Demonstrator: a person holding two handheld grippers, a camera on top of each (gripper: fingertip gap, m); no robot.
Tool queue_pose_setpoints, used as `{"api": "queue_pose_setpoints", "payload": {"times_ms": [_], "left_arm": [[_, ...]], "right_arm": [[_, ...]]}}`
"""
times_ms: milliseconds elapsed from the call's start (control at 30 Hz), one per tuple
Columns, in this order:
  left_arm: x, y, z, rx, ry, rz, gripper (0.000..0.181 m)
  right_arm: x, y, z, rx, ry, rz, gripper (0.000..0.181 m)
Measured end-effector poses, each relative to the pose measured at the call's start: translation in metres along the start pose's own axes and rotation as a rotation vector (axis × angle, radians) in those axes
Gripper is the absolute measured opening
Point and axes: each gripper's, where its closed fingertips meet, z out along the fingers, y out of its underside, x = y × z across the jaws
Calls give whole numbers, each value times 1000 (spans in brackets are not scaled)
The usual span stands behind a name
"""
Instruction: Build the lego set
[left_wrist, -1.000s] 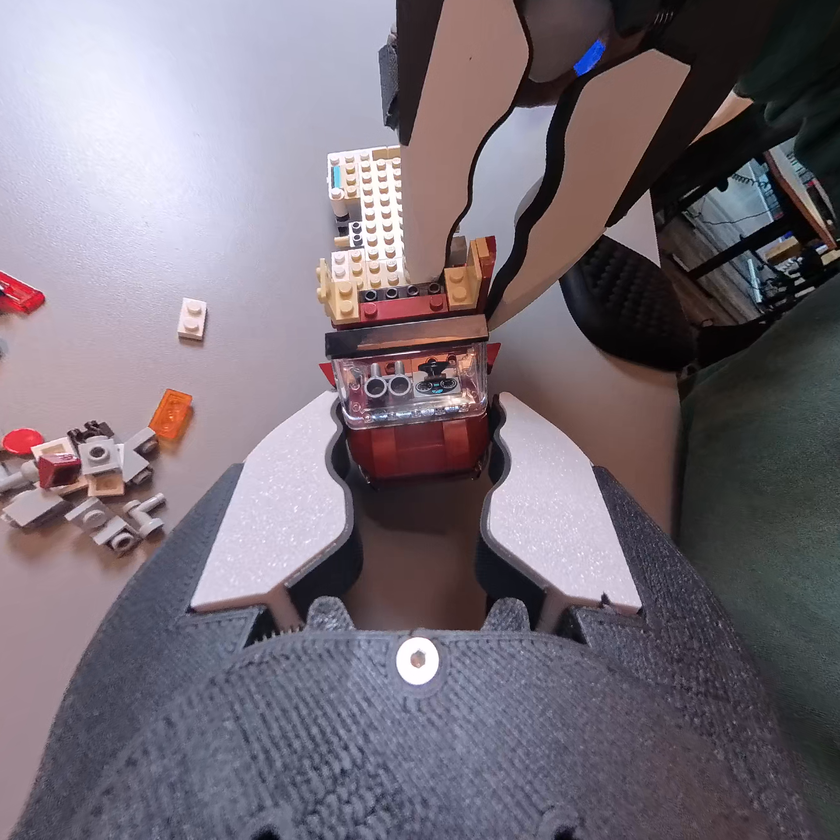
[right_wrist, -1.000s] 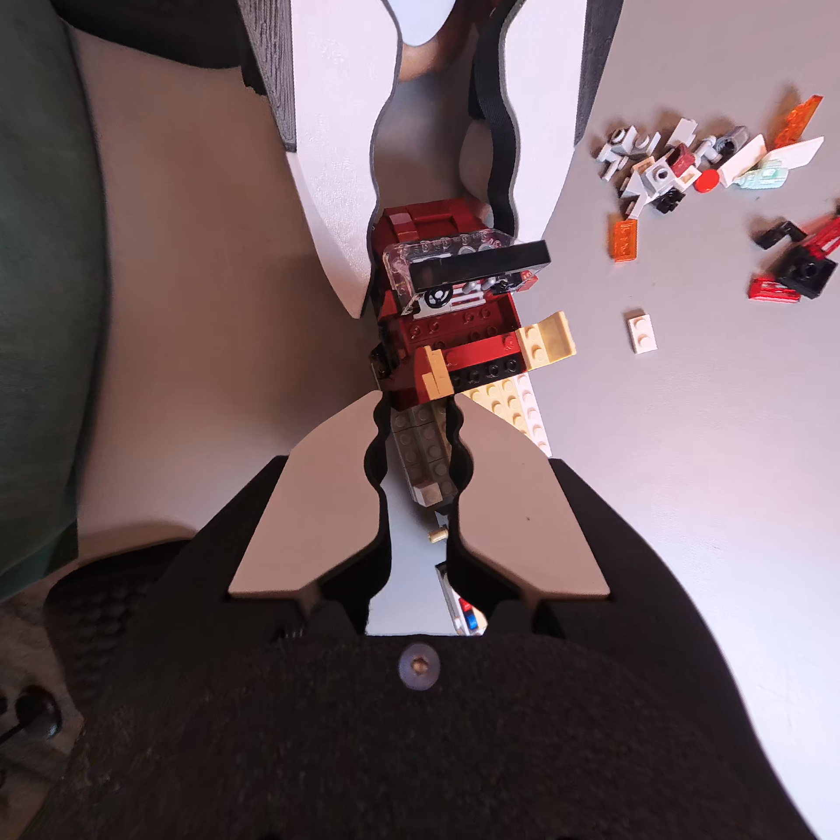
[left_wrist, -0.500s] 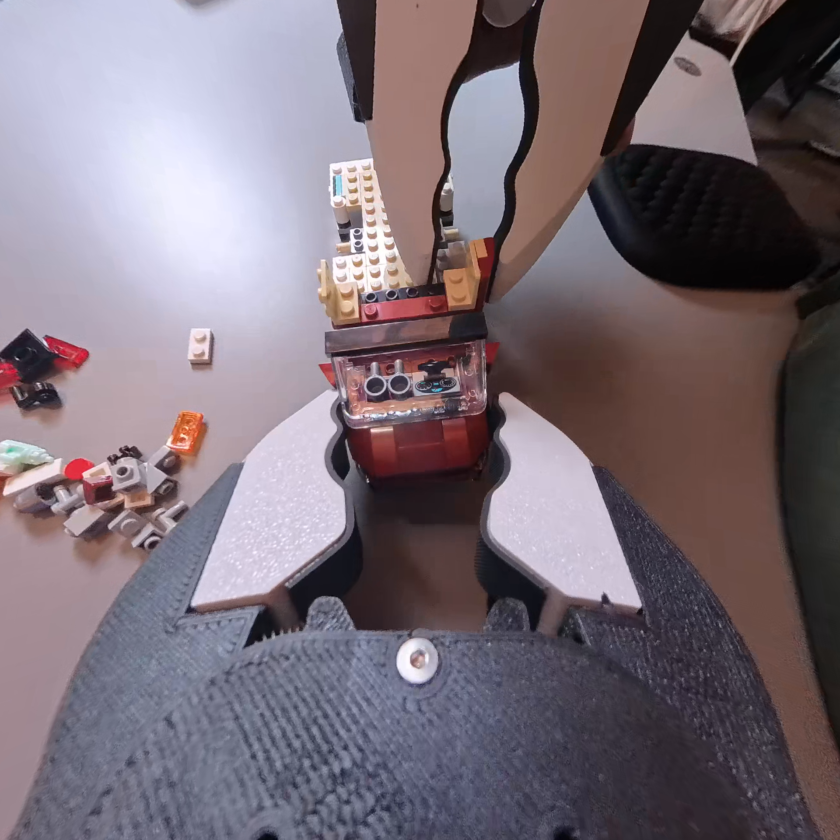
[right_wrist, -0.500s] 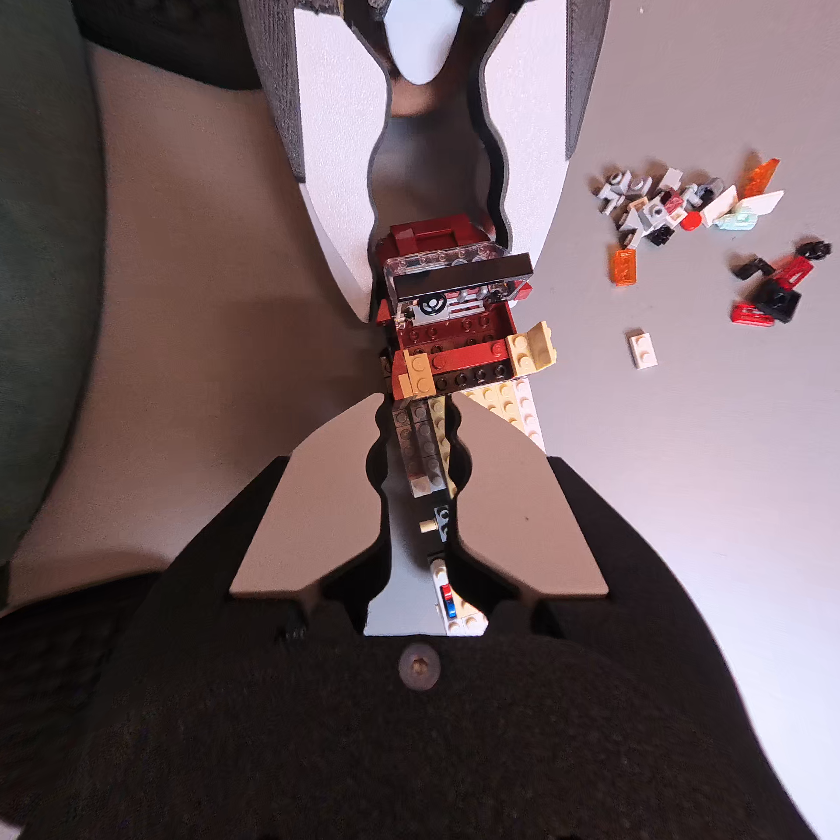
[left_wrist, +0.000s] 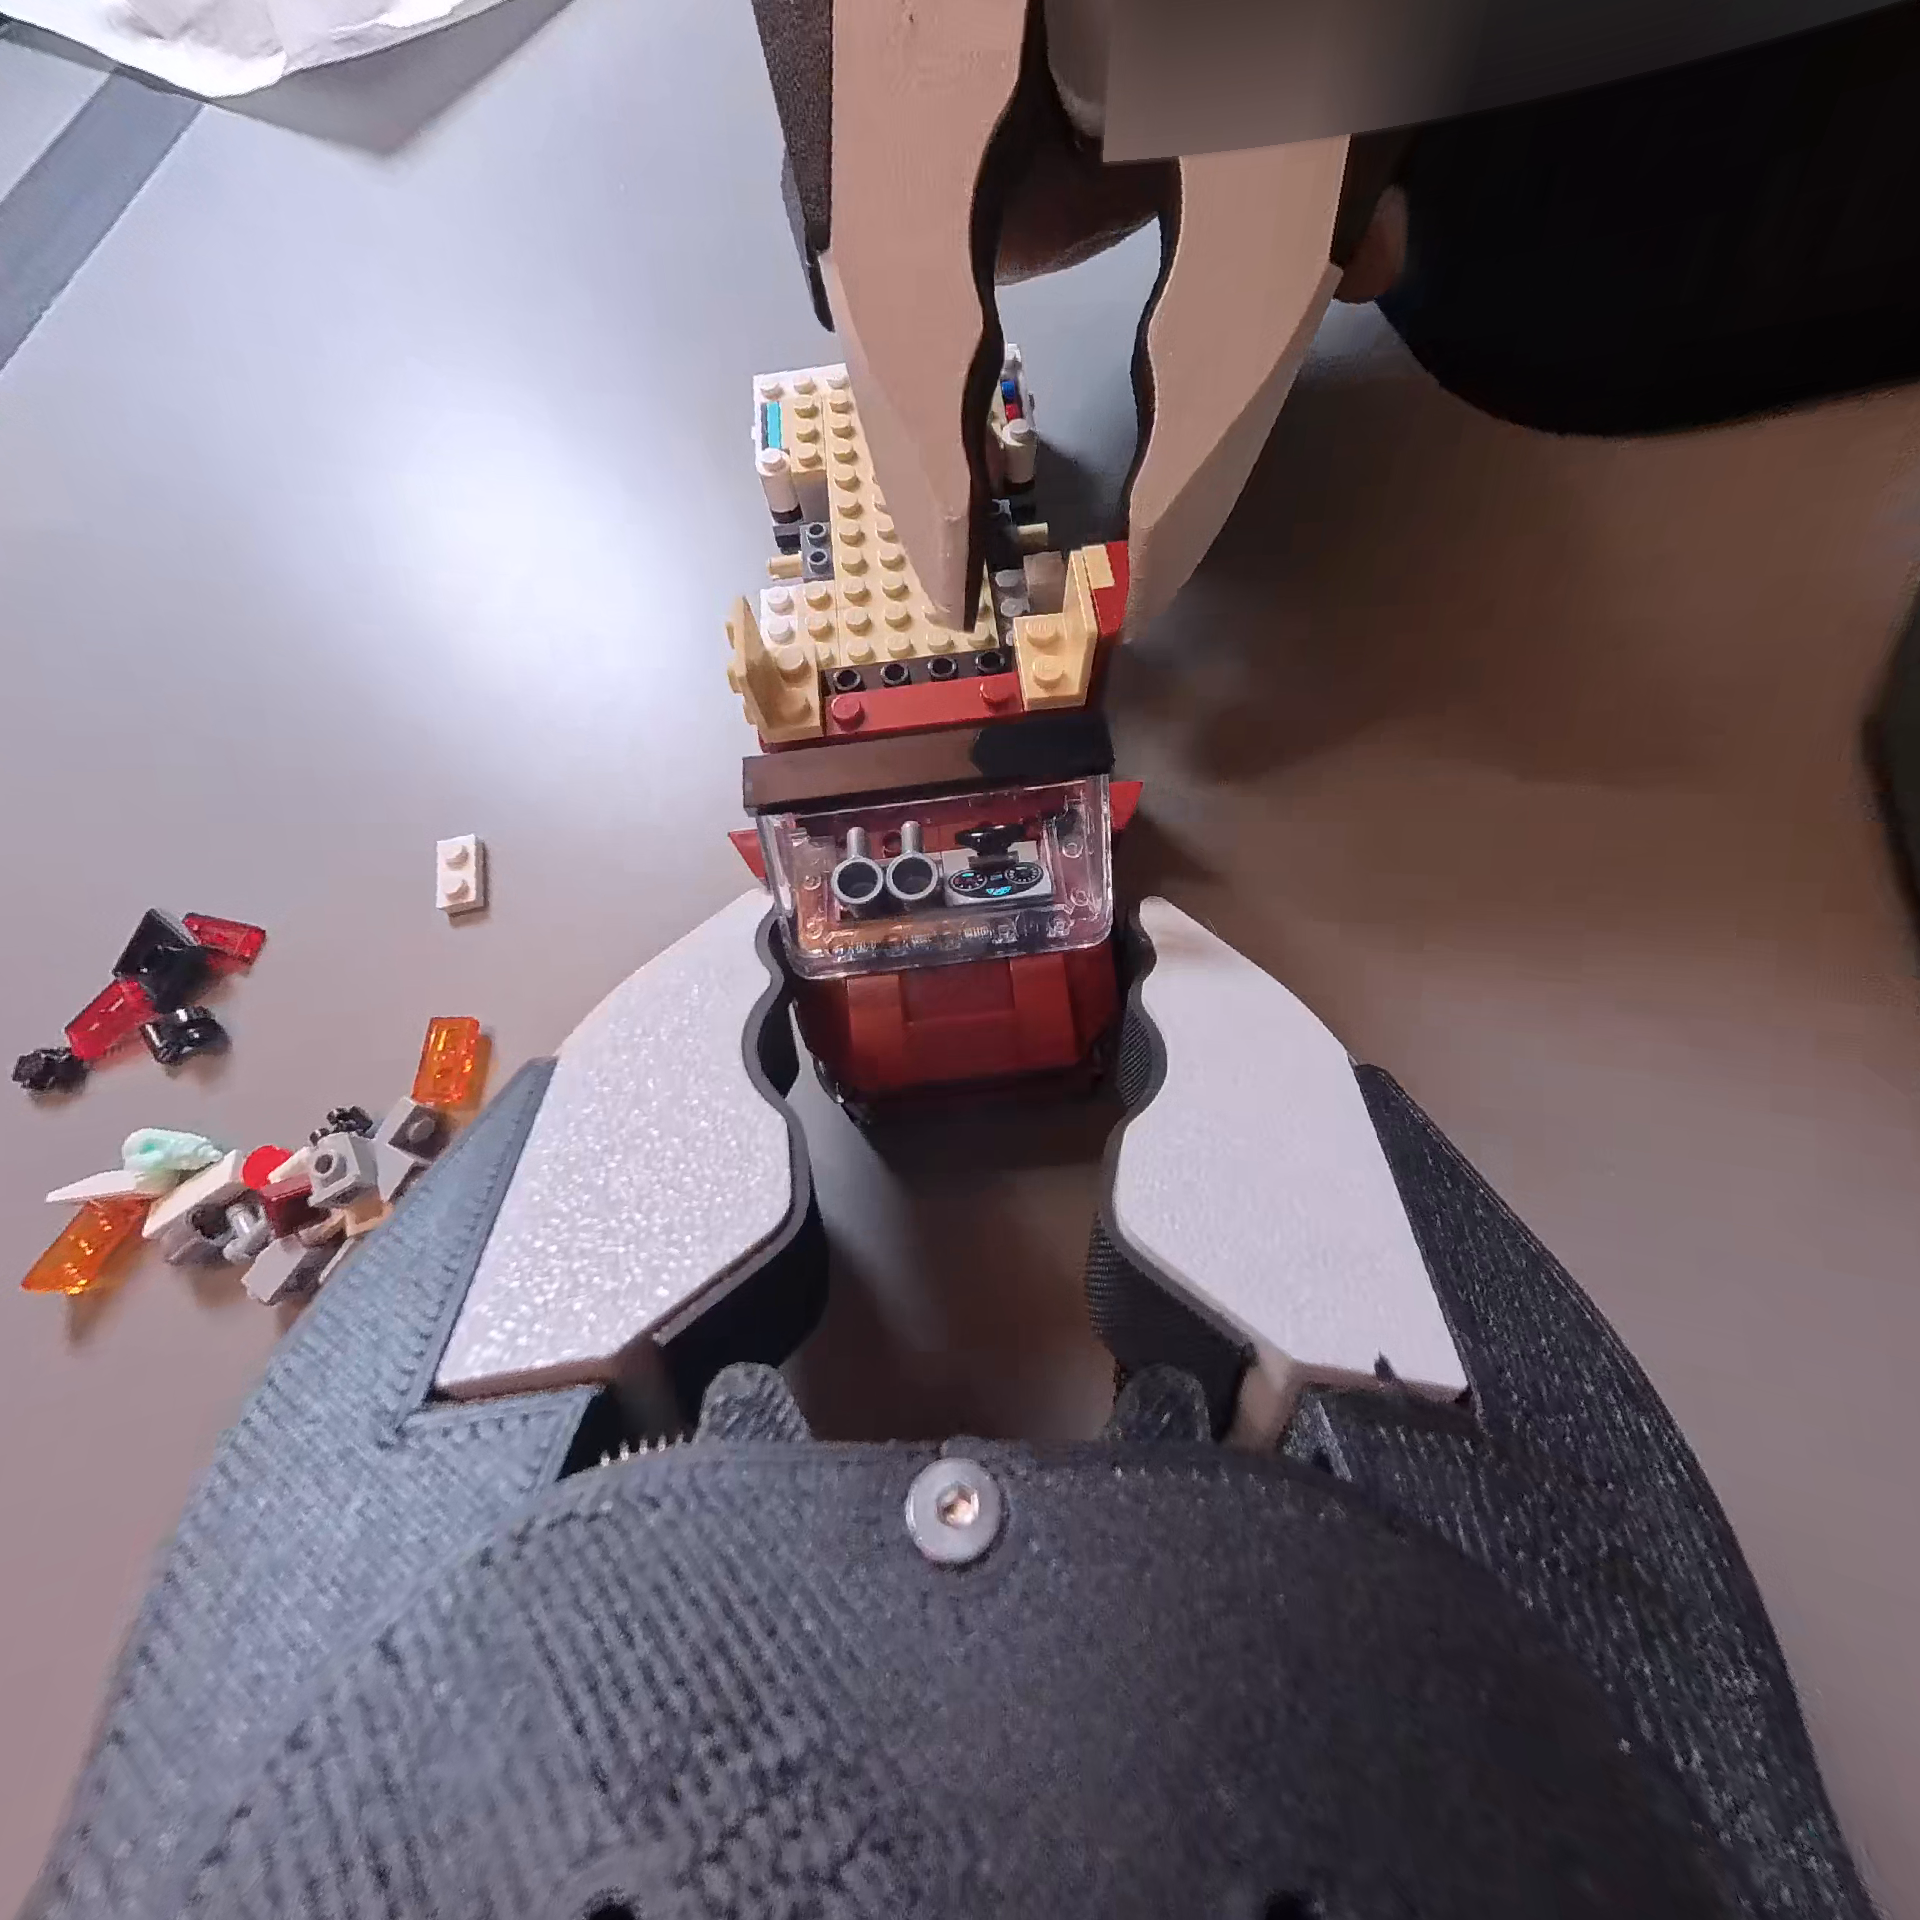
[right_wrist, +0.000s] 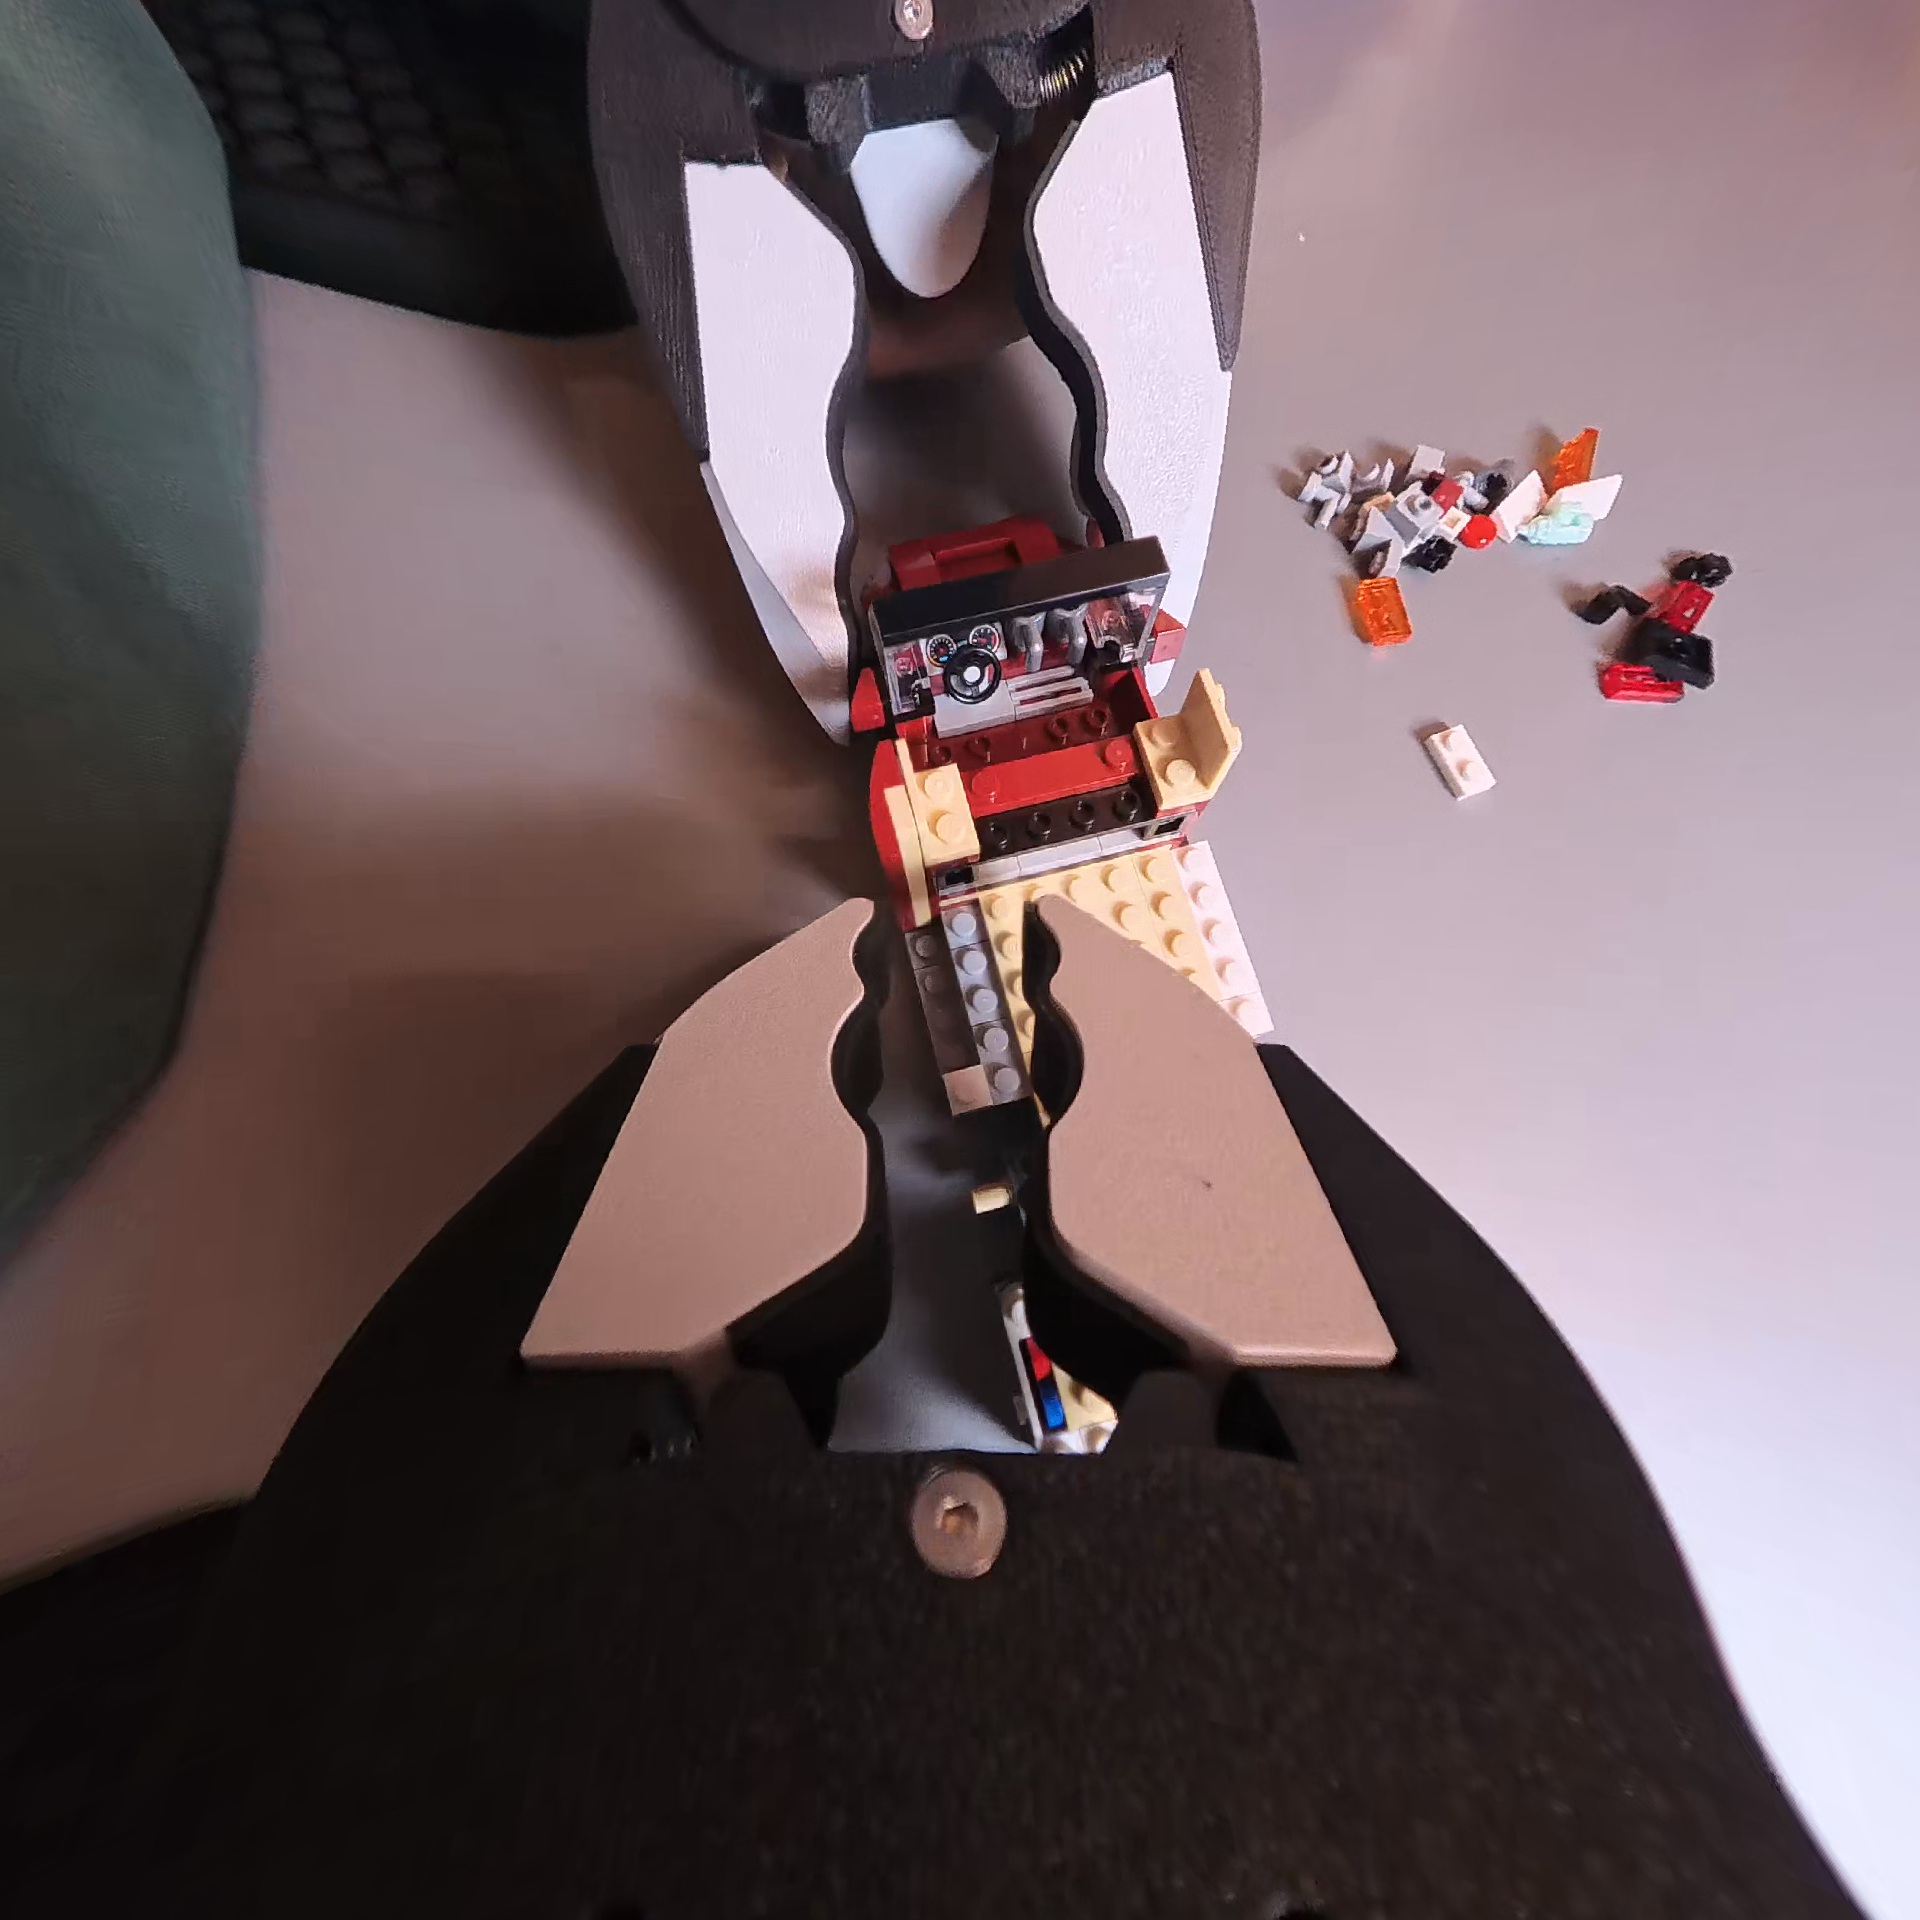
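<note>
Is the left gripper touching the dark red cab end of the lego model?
Touching. In the left wrist view, the left gripper has both fingers pressed against the dark red cab, with no gap visible on either side.

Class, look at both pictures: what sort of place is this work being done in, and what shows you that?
Probably an office or workroom desk, not a factory. A plain grey table holds a half-built lego model and loose bricks, with a black mesh chair seat beside the table.

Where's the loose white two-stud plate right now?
The white two-stud plate lies alone on the table, left of the lego vehicle in the left wrist view, just beyond the orange transparent tile.
</note>
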Motion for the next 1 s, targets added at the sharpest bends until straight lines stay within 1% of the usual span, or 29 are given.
{"api": "queue_pose_setpoints", "payload": {"times_ms": [300, 433, 700, 867, 1000], "left_arm": [[1, -4, 1, -8, 16, -58, 61], [2, -5, 1, -22, 30, -96, 61], [2, -3, 1, -36, 29, -64, 60], [2, -2, 2, -45, 13, -28, 61], [1, -4, 4, -47, 0, -44, 61]], "right_arm": [[-1, -3, 3, -23, -8, -20, 22], [-2, -4, 2, -32, -38, 21, 20], [-4, -3, 4, -55, -51, 8, 18], [-5, -1, 5, -69, -33, -17, 18], [-3, 0, -1, -64, 28, -59, 16]]}}
